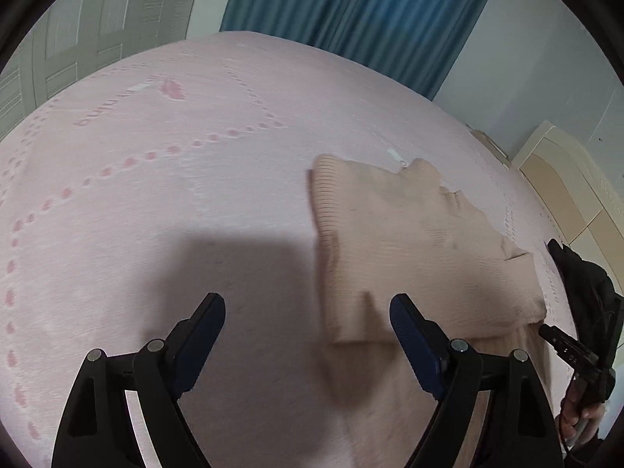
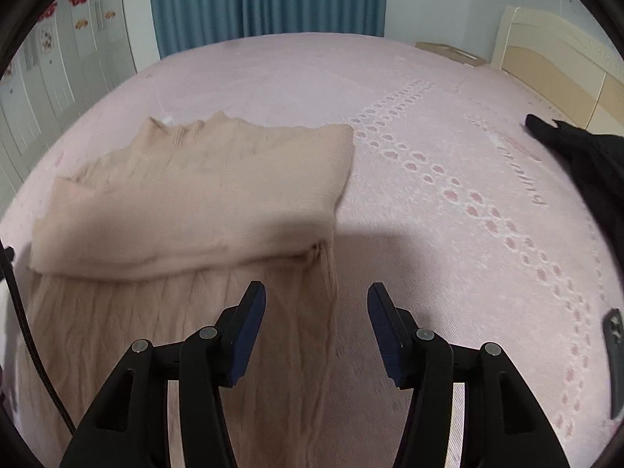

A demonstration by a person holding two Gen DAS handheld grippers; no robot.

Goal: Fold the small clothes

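Beige cable-knit sweater (image 2: 187,202) lies part-folded on the pink patterned bedspread (image 2: 448,195), frame left; left gripper (image 1: 307,312) and right gripper (image 2: 316,300) both spread wide, holding nothing.

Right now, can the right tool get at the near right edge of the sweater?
Probably yes. The right tool is open and empty, and the sweater edge lies just ahead between its fingers on the bed. Nothing lies between them.
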